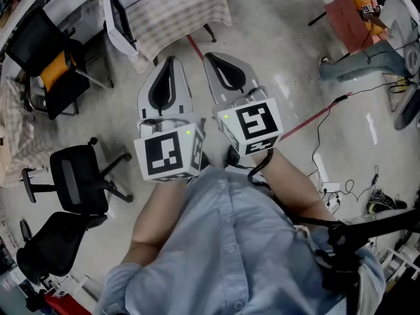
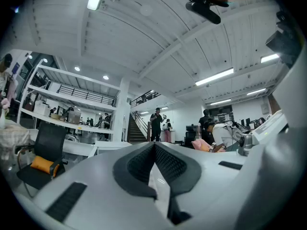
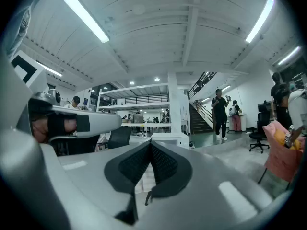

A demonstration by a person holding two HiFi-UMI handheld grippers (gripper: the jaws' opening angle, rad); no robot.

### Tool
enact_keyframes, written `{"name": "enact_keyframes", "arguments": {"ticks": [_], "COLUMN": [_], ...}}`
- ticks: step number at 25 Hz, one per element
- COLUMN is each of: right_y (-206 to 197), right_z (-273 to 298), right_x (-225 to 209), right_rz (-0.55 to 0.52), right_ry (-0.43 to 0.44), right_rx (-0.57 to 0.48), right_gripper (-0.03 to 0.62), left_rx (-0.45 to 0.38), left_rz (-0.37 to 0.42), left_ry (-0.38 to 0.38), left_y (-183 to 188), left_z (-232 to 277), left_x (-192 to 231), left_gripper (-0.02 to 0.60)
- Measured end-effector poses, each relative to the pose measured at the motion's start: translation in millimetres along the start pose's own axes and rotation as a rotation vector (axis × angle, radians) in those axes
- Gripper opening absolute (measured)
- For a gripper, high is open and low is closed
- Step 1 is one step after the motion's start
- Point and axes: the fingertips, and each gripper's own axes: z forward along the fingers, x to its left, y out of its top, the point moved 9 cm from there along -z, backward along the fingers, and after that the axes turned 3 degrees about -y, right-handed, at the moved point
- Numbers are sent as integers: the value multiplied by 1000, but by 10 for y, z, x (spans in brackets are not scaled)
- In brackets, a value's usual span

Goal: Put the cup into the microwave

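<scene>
I see no cup in any view. A white box-shaped appliance (image 1: 120,13) stands at the near left end of a table with a checked cloth (image 1: 187,8); it may be the microwave, and the right gripper view shows it as a white box (image 3: 169,139). My left gripper (image 1: 172,59) (image 2: 154,143) and right gripper (image 1: 209,56) (image 3: 150,142) are held side by side in front of my chest, pointing level toward that table. Both are shut, pads meeting at the tips, with nothing between them.
Black office chairs (image 1: 79,179) stand on the floor at the left, one with an orange cushion (image 1: 52,71). Cables and a power strip (image 1: 331,189) lie at the right. A seated person (image 1: 367,18) is at the top right. People stand by a staircase (image 3: 220,111).
</scene>
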Motion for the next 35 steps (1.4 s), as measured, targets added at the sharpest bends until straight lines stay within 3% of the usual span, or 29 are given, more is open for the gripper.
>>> {"name": "enact_keyframes", "arguments": {"ticks": [29,35], "right_y": [-44,-99], "right_z": [-147,-38], "right_x": [-700,-758], "right_rz": [49,44], "right_ry": [51,64], "right_rx": [-6,15], "right_gripper": [-6,-6], "left_rx": [18,36], "left_rz": [19,15], "left_ry": [31,52], "left_y": [-48,-143], "left_z": [384,396], "left_x": [-645,-608], "left_gripper": [6,6]}}
